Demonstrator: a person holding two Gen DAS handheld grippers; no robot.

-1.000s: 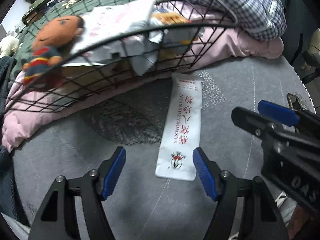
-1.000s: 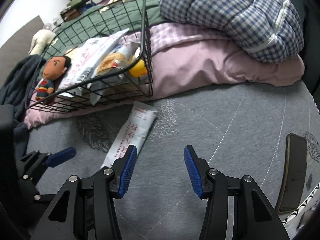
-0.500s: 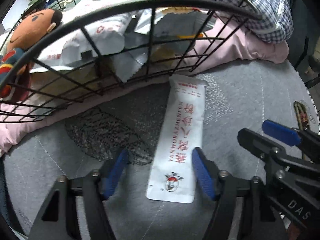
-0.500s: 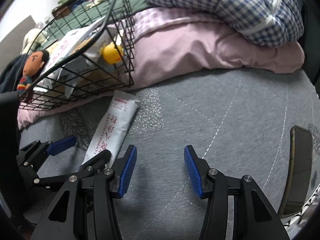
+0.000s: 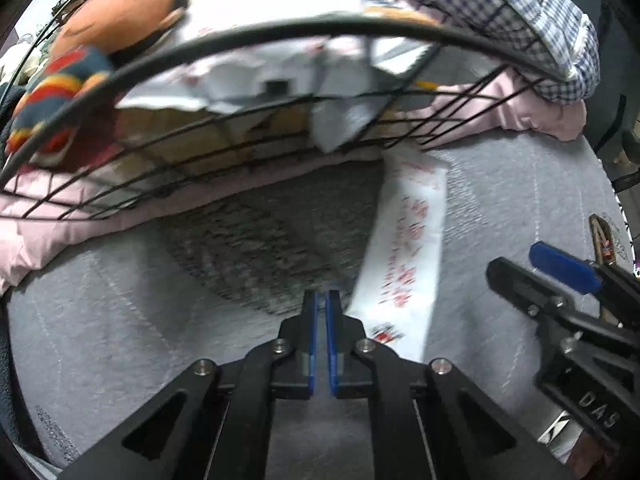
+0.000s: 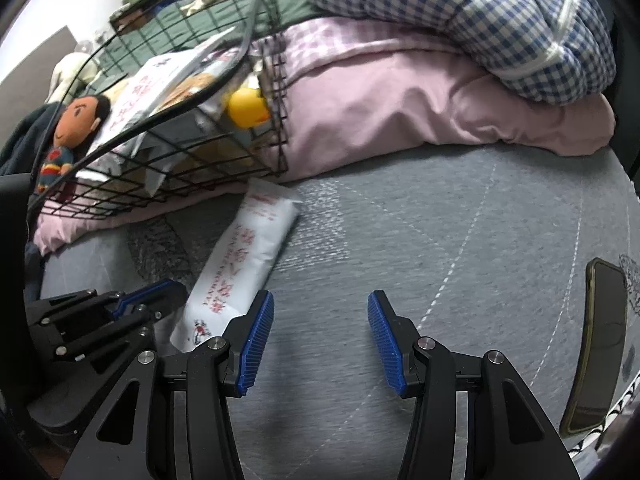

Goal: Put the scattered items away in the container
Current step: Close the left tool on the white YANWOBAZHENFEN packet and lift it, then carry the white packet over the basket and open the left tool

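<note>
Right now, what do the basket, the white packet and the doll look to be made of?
Basket: thin black metal wire, probably coated; open grid.
Packet: soft plastic film by its crimped end, matte white, red print.
Doll: plush fabric; fuzzy, rounded stuffed shape.

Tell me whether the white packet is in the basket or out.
Out. The white packet lies flat on the grey bedding, just below the wire basket.

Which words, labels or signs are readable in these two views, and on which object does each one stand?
"DAS": on the black body of the right gripper, seen in the left wrist view.
"YANWO...": red letters along the white packet; the rest of the word is unclear.
Red characters on that packet, and on the packets in the wire basket: too blurred to read.
</note>
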